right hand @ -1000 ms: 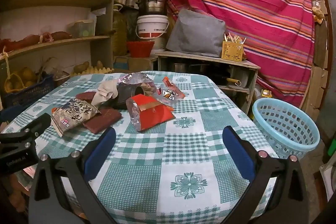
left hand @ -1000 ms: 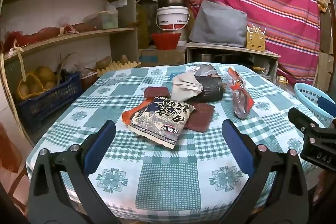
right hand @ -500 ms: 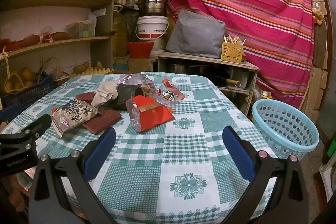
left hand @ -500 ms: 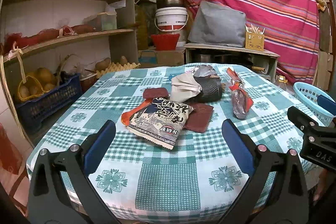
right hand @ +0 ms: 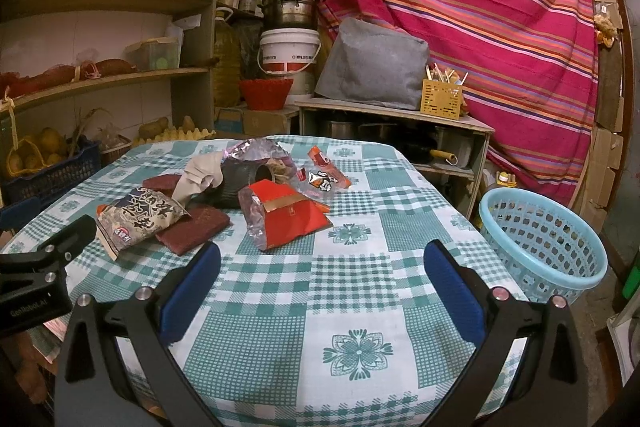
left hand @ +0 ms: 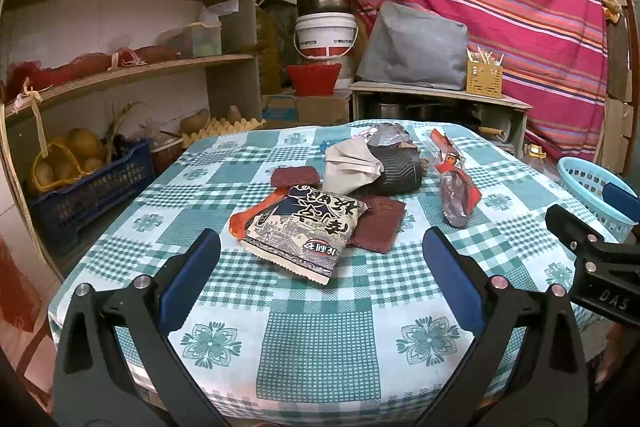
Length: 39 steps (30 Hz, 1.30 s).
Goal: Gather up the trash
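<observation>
Trash lies in a heap mid-table on the green checked cloth: a printed snack bag, dark red wrappers, a black cup under a beige tissue, and a red foil packet. In the right wrist view I see the red packet, the snack bag and an orange wrapper. My left gripper is open and empty, short of the snack bag. My right gripper is open and empty, short of the red packet.
A light blue basket stands on the floor right of the table, also in the left wrist view. Shelves with crates are on the left. A low cabinet and striped curtain stand behind.
Both grippers have eased slightly closer to the table; the trash has not moved.
</observation>
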{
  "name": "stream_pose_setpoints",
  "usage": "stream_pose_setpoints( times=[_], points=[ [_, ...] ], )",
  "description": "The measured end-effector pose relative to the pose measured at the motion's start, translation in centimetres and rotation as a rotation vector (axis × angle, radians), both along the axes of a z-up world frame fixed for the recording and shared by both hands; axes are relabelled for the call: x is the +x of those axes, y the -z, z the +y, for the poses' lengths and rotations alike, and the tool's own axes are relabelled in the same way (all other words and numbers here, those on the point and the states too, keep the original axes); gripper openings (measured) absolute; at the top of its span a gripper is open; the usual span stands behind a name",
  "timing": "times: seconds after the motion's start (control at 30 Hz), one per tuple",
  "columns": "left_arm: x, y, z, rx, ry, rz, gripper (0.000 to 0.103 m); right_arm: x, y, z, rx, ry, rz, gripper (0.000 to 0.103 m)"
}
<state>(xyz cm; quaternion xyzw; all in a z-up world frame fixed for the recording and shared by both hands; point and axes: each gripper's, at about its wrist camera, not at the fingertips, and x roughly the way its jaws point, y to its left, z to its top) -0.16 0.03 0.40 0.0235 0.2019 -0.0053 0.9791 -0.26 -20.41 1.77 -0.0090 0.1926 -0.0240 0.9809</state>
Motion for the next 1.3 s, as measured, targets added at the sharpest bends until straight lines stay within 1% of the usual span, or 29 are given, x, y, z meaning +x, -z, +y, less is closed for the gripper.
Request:
stream_pose_setpoints(
  times=[1.3],
  points=[
    [0.04, 0.07, -0.23, 0.001, 0.001, 0.0, 0.098, -0.13, -0.23, -0.28, -0.003, 0.004, -0.004, 0.099]
  ],
)
